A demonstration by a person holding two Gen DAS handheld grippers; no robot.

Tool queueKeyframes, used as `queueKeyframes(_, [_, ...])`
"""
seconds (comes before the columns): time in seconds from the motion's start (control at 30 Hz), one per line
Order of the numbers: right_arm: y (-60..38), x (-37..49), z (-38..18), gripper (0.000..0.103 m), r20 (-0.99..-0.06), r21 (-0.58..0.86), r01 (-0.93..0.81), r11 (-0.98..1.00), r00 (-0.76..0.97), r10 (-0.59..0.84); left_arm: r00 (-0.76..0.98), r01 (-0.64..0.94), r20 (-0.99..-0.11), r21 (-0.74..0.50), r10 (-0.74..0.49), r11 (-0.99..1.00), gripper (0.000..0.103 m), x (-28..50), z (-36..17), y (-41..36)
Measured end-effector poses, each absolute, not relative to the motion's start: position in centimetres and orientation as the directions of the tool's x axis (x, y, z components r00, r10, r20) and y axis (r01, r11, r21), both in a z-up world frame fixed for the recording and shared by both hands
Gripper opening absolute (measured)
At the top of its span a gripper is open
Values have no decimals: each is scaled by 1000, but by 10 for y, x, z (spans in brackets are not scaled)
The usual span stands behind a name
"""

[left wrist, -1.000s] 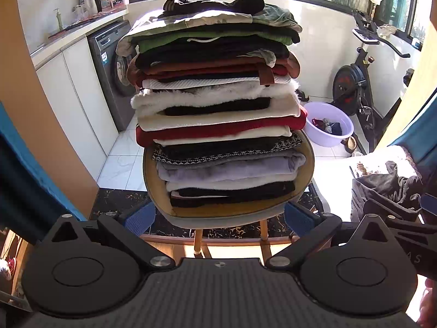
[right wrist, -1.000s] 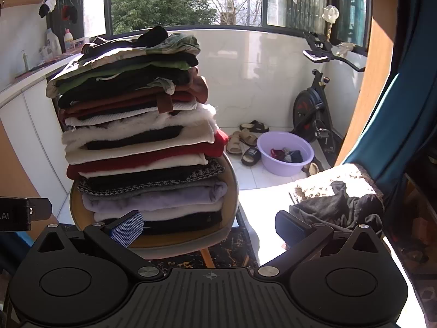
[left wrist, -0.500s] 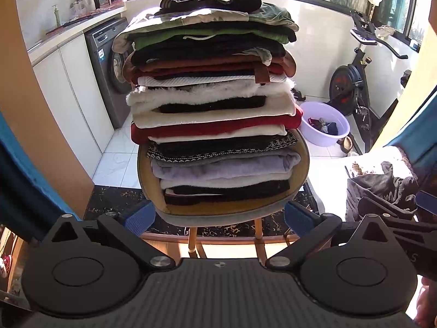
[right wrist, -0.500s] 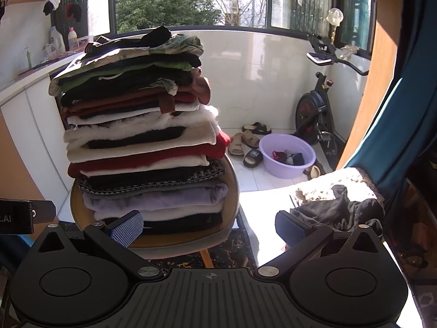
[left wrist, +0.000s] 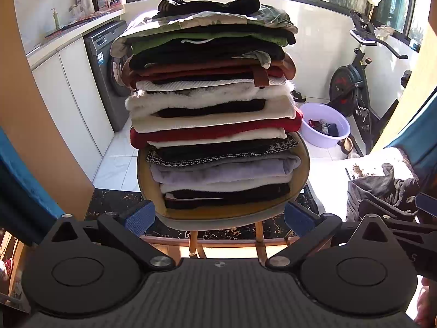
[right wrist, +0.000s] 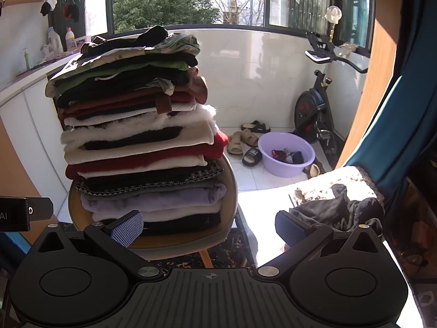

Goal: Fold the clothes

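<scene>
We hold the left hand-held gripper (left wrist: 218, 218) and right hand-held gripper (right wrist: 210, 227) wide open, empty; nudging the tall stack (left wrist: 213, 104) (already leaning) could topple it off the stool (left wrist: 301, 169).

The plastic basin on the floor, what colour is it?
The basin is pale lilac, clearest in the right wrist view.

The left gripper (left wrist: 218, 217) is matte black, with a ribbed centre plate bearing a small crosshair mark, two round discs, silver pivot screws and blue textured pads (left wrist: 138, 217). The right gripper (right wrist: 210, 225) looks the same, with one blue waffle-patterned pad (right wrist: 127, 228).
</scene>
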State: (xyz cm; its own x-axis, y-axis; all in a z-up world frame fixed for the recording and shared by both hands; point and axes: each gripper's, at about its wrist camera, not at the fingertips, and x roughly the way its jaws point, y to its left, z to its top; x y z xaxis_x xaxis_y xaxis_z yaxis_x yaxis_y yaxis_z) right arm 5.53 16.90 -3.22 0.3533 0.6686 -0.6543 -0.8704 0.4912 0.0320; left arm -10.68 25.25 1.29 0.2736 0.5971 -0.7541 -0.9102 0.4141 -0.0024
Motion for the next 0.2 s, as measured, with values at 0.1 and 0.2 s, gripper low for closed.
queueKeyframes(0.1, [170,55,-32,102,-656,34,-871,490,351,669,263,-914,-757,4,599,407,103,-107,13,254])
queueKeyframes(0.2, [172,55,-33,102,-659,36,-873,487,346,668,248,-917,-762,15,598,399,103,-106,12,257])
